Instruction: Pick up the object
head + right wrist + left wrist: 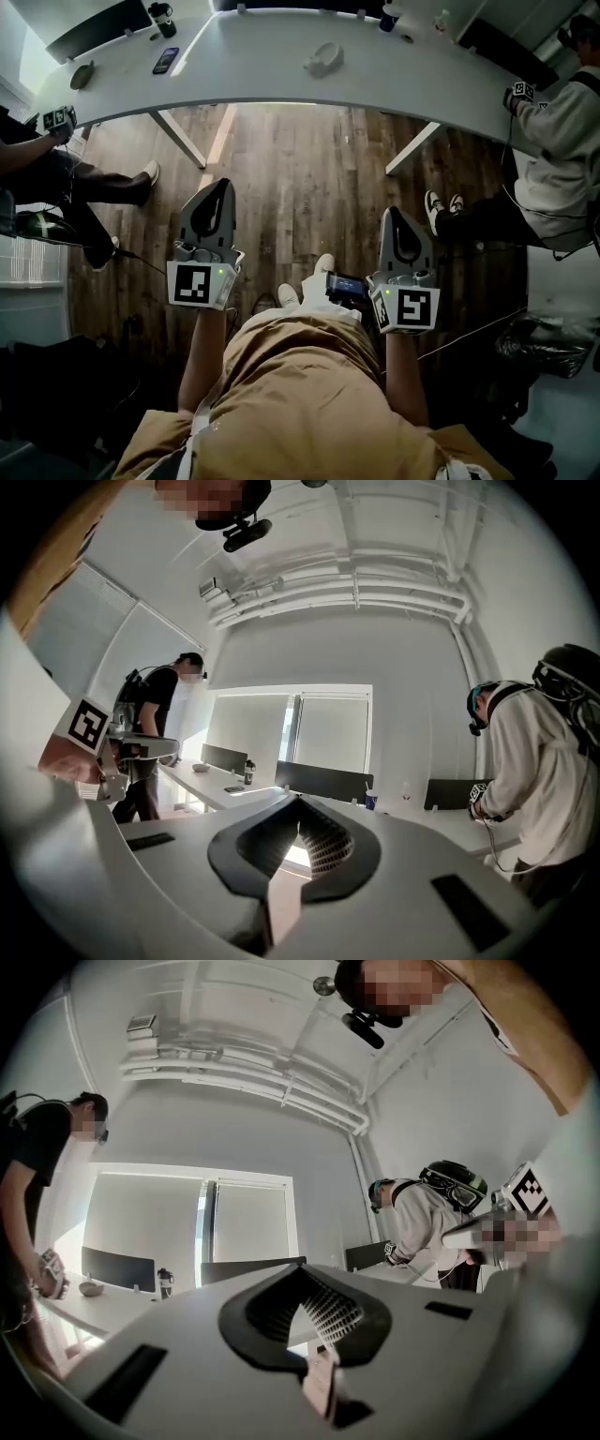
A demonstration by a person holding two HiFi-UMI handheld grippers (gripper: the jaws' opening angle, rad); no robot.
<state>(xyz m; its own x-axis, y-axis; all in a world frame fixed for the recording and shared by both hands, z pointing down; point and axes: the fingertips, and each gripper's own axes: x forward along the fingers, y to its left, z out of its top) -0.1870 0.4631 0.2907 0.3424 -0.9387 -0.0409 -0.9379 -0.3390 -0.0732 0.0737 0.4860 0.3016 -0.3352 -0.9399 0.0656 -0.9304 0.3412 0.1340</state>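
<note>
— Over the wooden floor point(309, 178), short of the table, what is held out?
— Two grippers are held side by side above the planks: the left gripper point(217, 192) and the right gripper point(396, 220). Each marker cube is turned up towards the head camera.
— How are the jaws set?
— Both pairs are seen pressed together in their own views, and nothing is caught between them.
— And the object to be picked up?
— Which thing is meant cannot be told. A white rounded object point(323, 59) is seen lying on the white table point(262, 80), well ahead of both grippers and touched by neither. A dark phone point(165, 60) is laid flat further left on the same top, and a grey dish point(82, 75) is set near the left end.
— Is anyone else shown?
— Two more people are seen at the table's ends. A marked gripper is held close to the table edge by the person on the left point(37, 178), and another by the person on the right point(562, 150).
</note>
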